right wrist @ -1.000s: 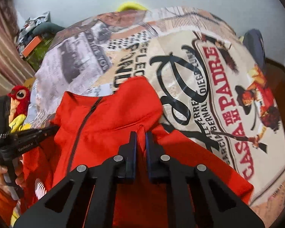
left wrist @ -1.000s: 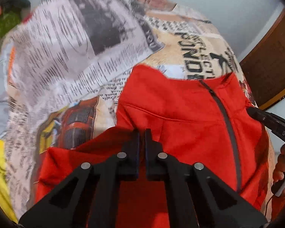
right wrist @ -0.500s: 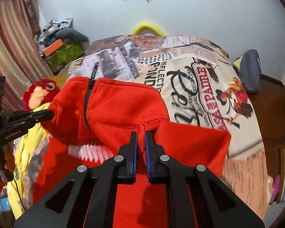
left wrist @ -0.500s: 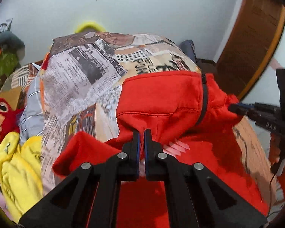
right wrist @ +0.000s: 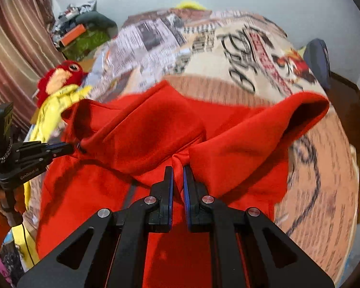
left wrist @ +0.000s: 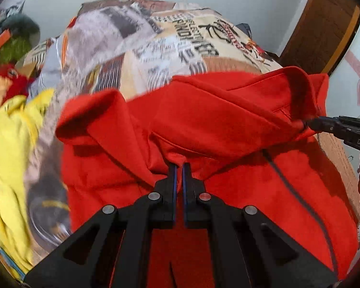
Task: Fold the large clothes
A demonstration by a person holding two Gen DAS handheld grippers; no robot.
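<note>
Clenching both jaws on the red fleece zip jacket (left wrist: 228, 124), I hold its folded edge stretched between left gripper (left wrist: 179, 168) and right gripper (right wrist: 178, 171), across the bed's (right wrist: 228, 48) near edge.

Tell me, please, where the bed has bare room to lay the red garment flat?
The printed bedspread lies bare beyond the red garment, from its far edge toward the wall, bordered on the right by the dark bag. The left side is crowded: the yellow cloth and red plush toy lie there.
</note>
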